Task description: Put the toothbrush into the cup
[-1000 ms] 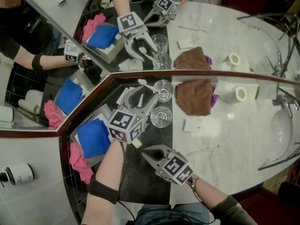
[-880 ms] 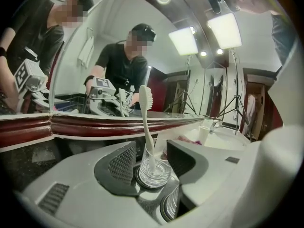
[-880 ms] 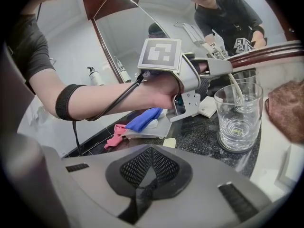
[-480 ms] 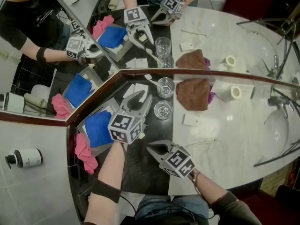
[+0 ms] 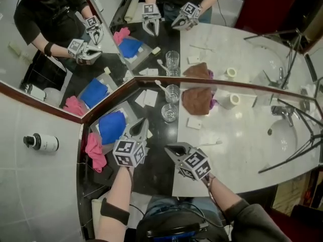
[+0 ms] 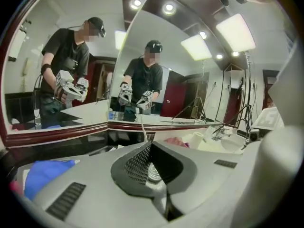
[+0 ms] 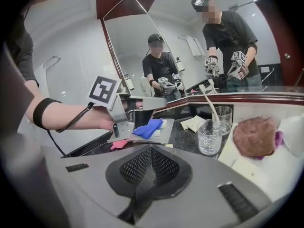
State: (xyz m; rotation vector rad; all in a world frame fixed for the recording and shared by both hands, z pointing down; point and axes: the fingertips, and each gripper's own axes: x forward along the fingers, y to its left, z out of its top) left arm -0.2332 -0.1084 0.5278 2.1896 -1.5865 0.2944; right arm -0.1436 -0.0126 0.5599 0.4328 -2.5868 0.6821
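The toothbrush (image 5: 160, 85) leans in the cup (image 5: 172, 93) beside the mirror (image 5: 166, 39), with a 2nd glass (image 5: 169, 113) just in front of it on the bench (image 5: 242, 135). The left hand-held gripper (image 5: 140, 130) hangs well short of them, its jaws just closed on nothing — the right hand-held gripper (image 5: 168, 148) beside it also has its jaws together, empty.
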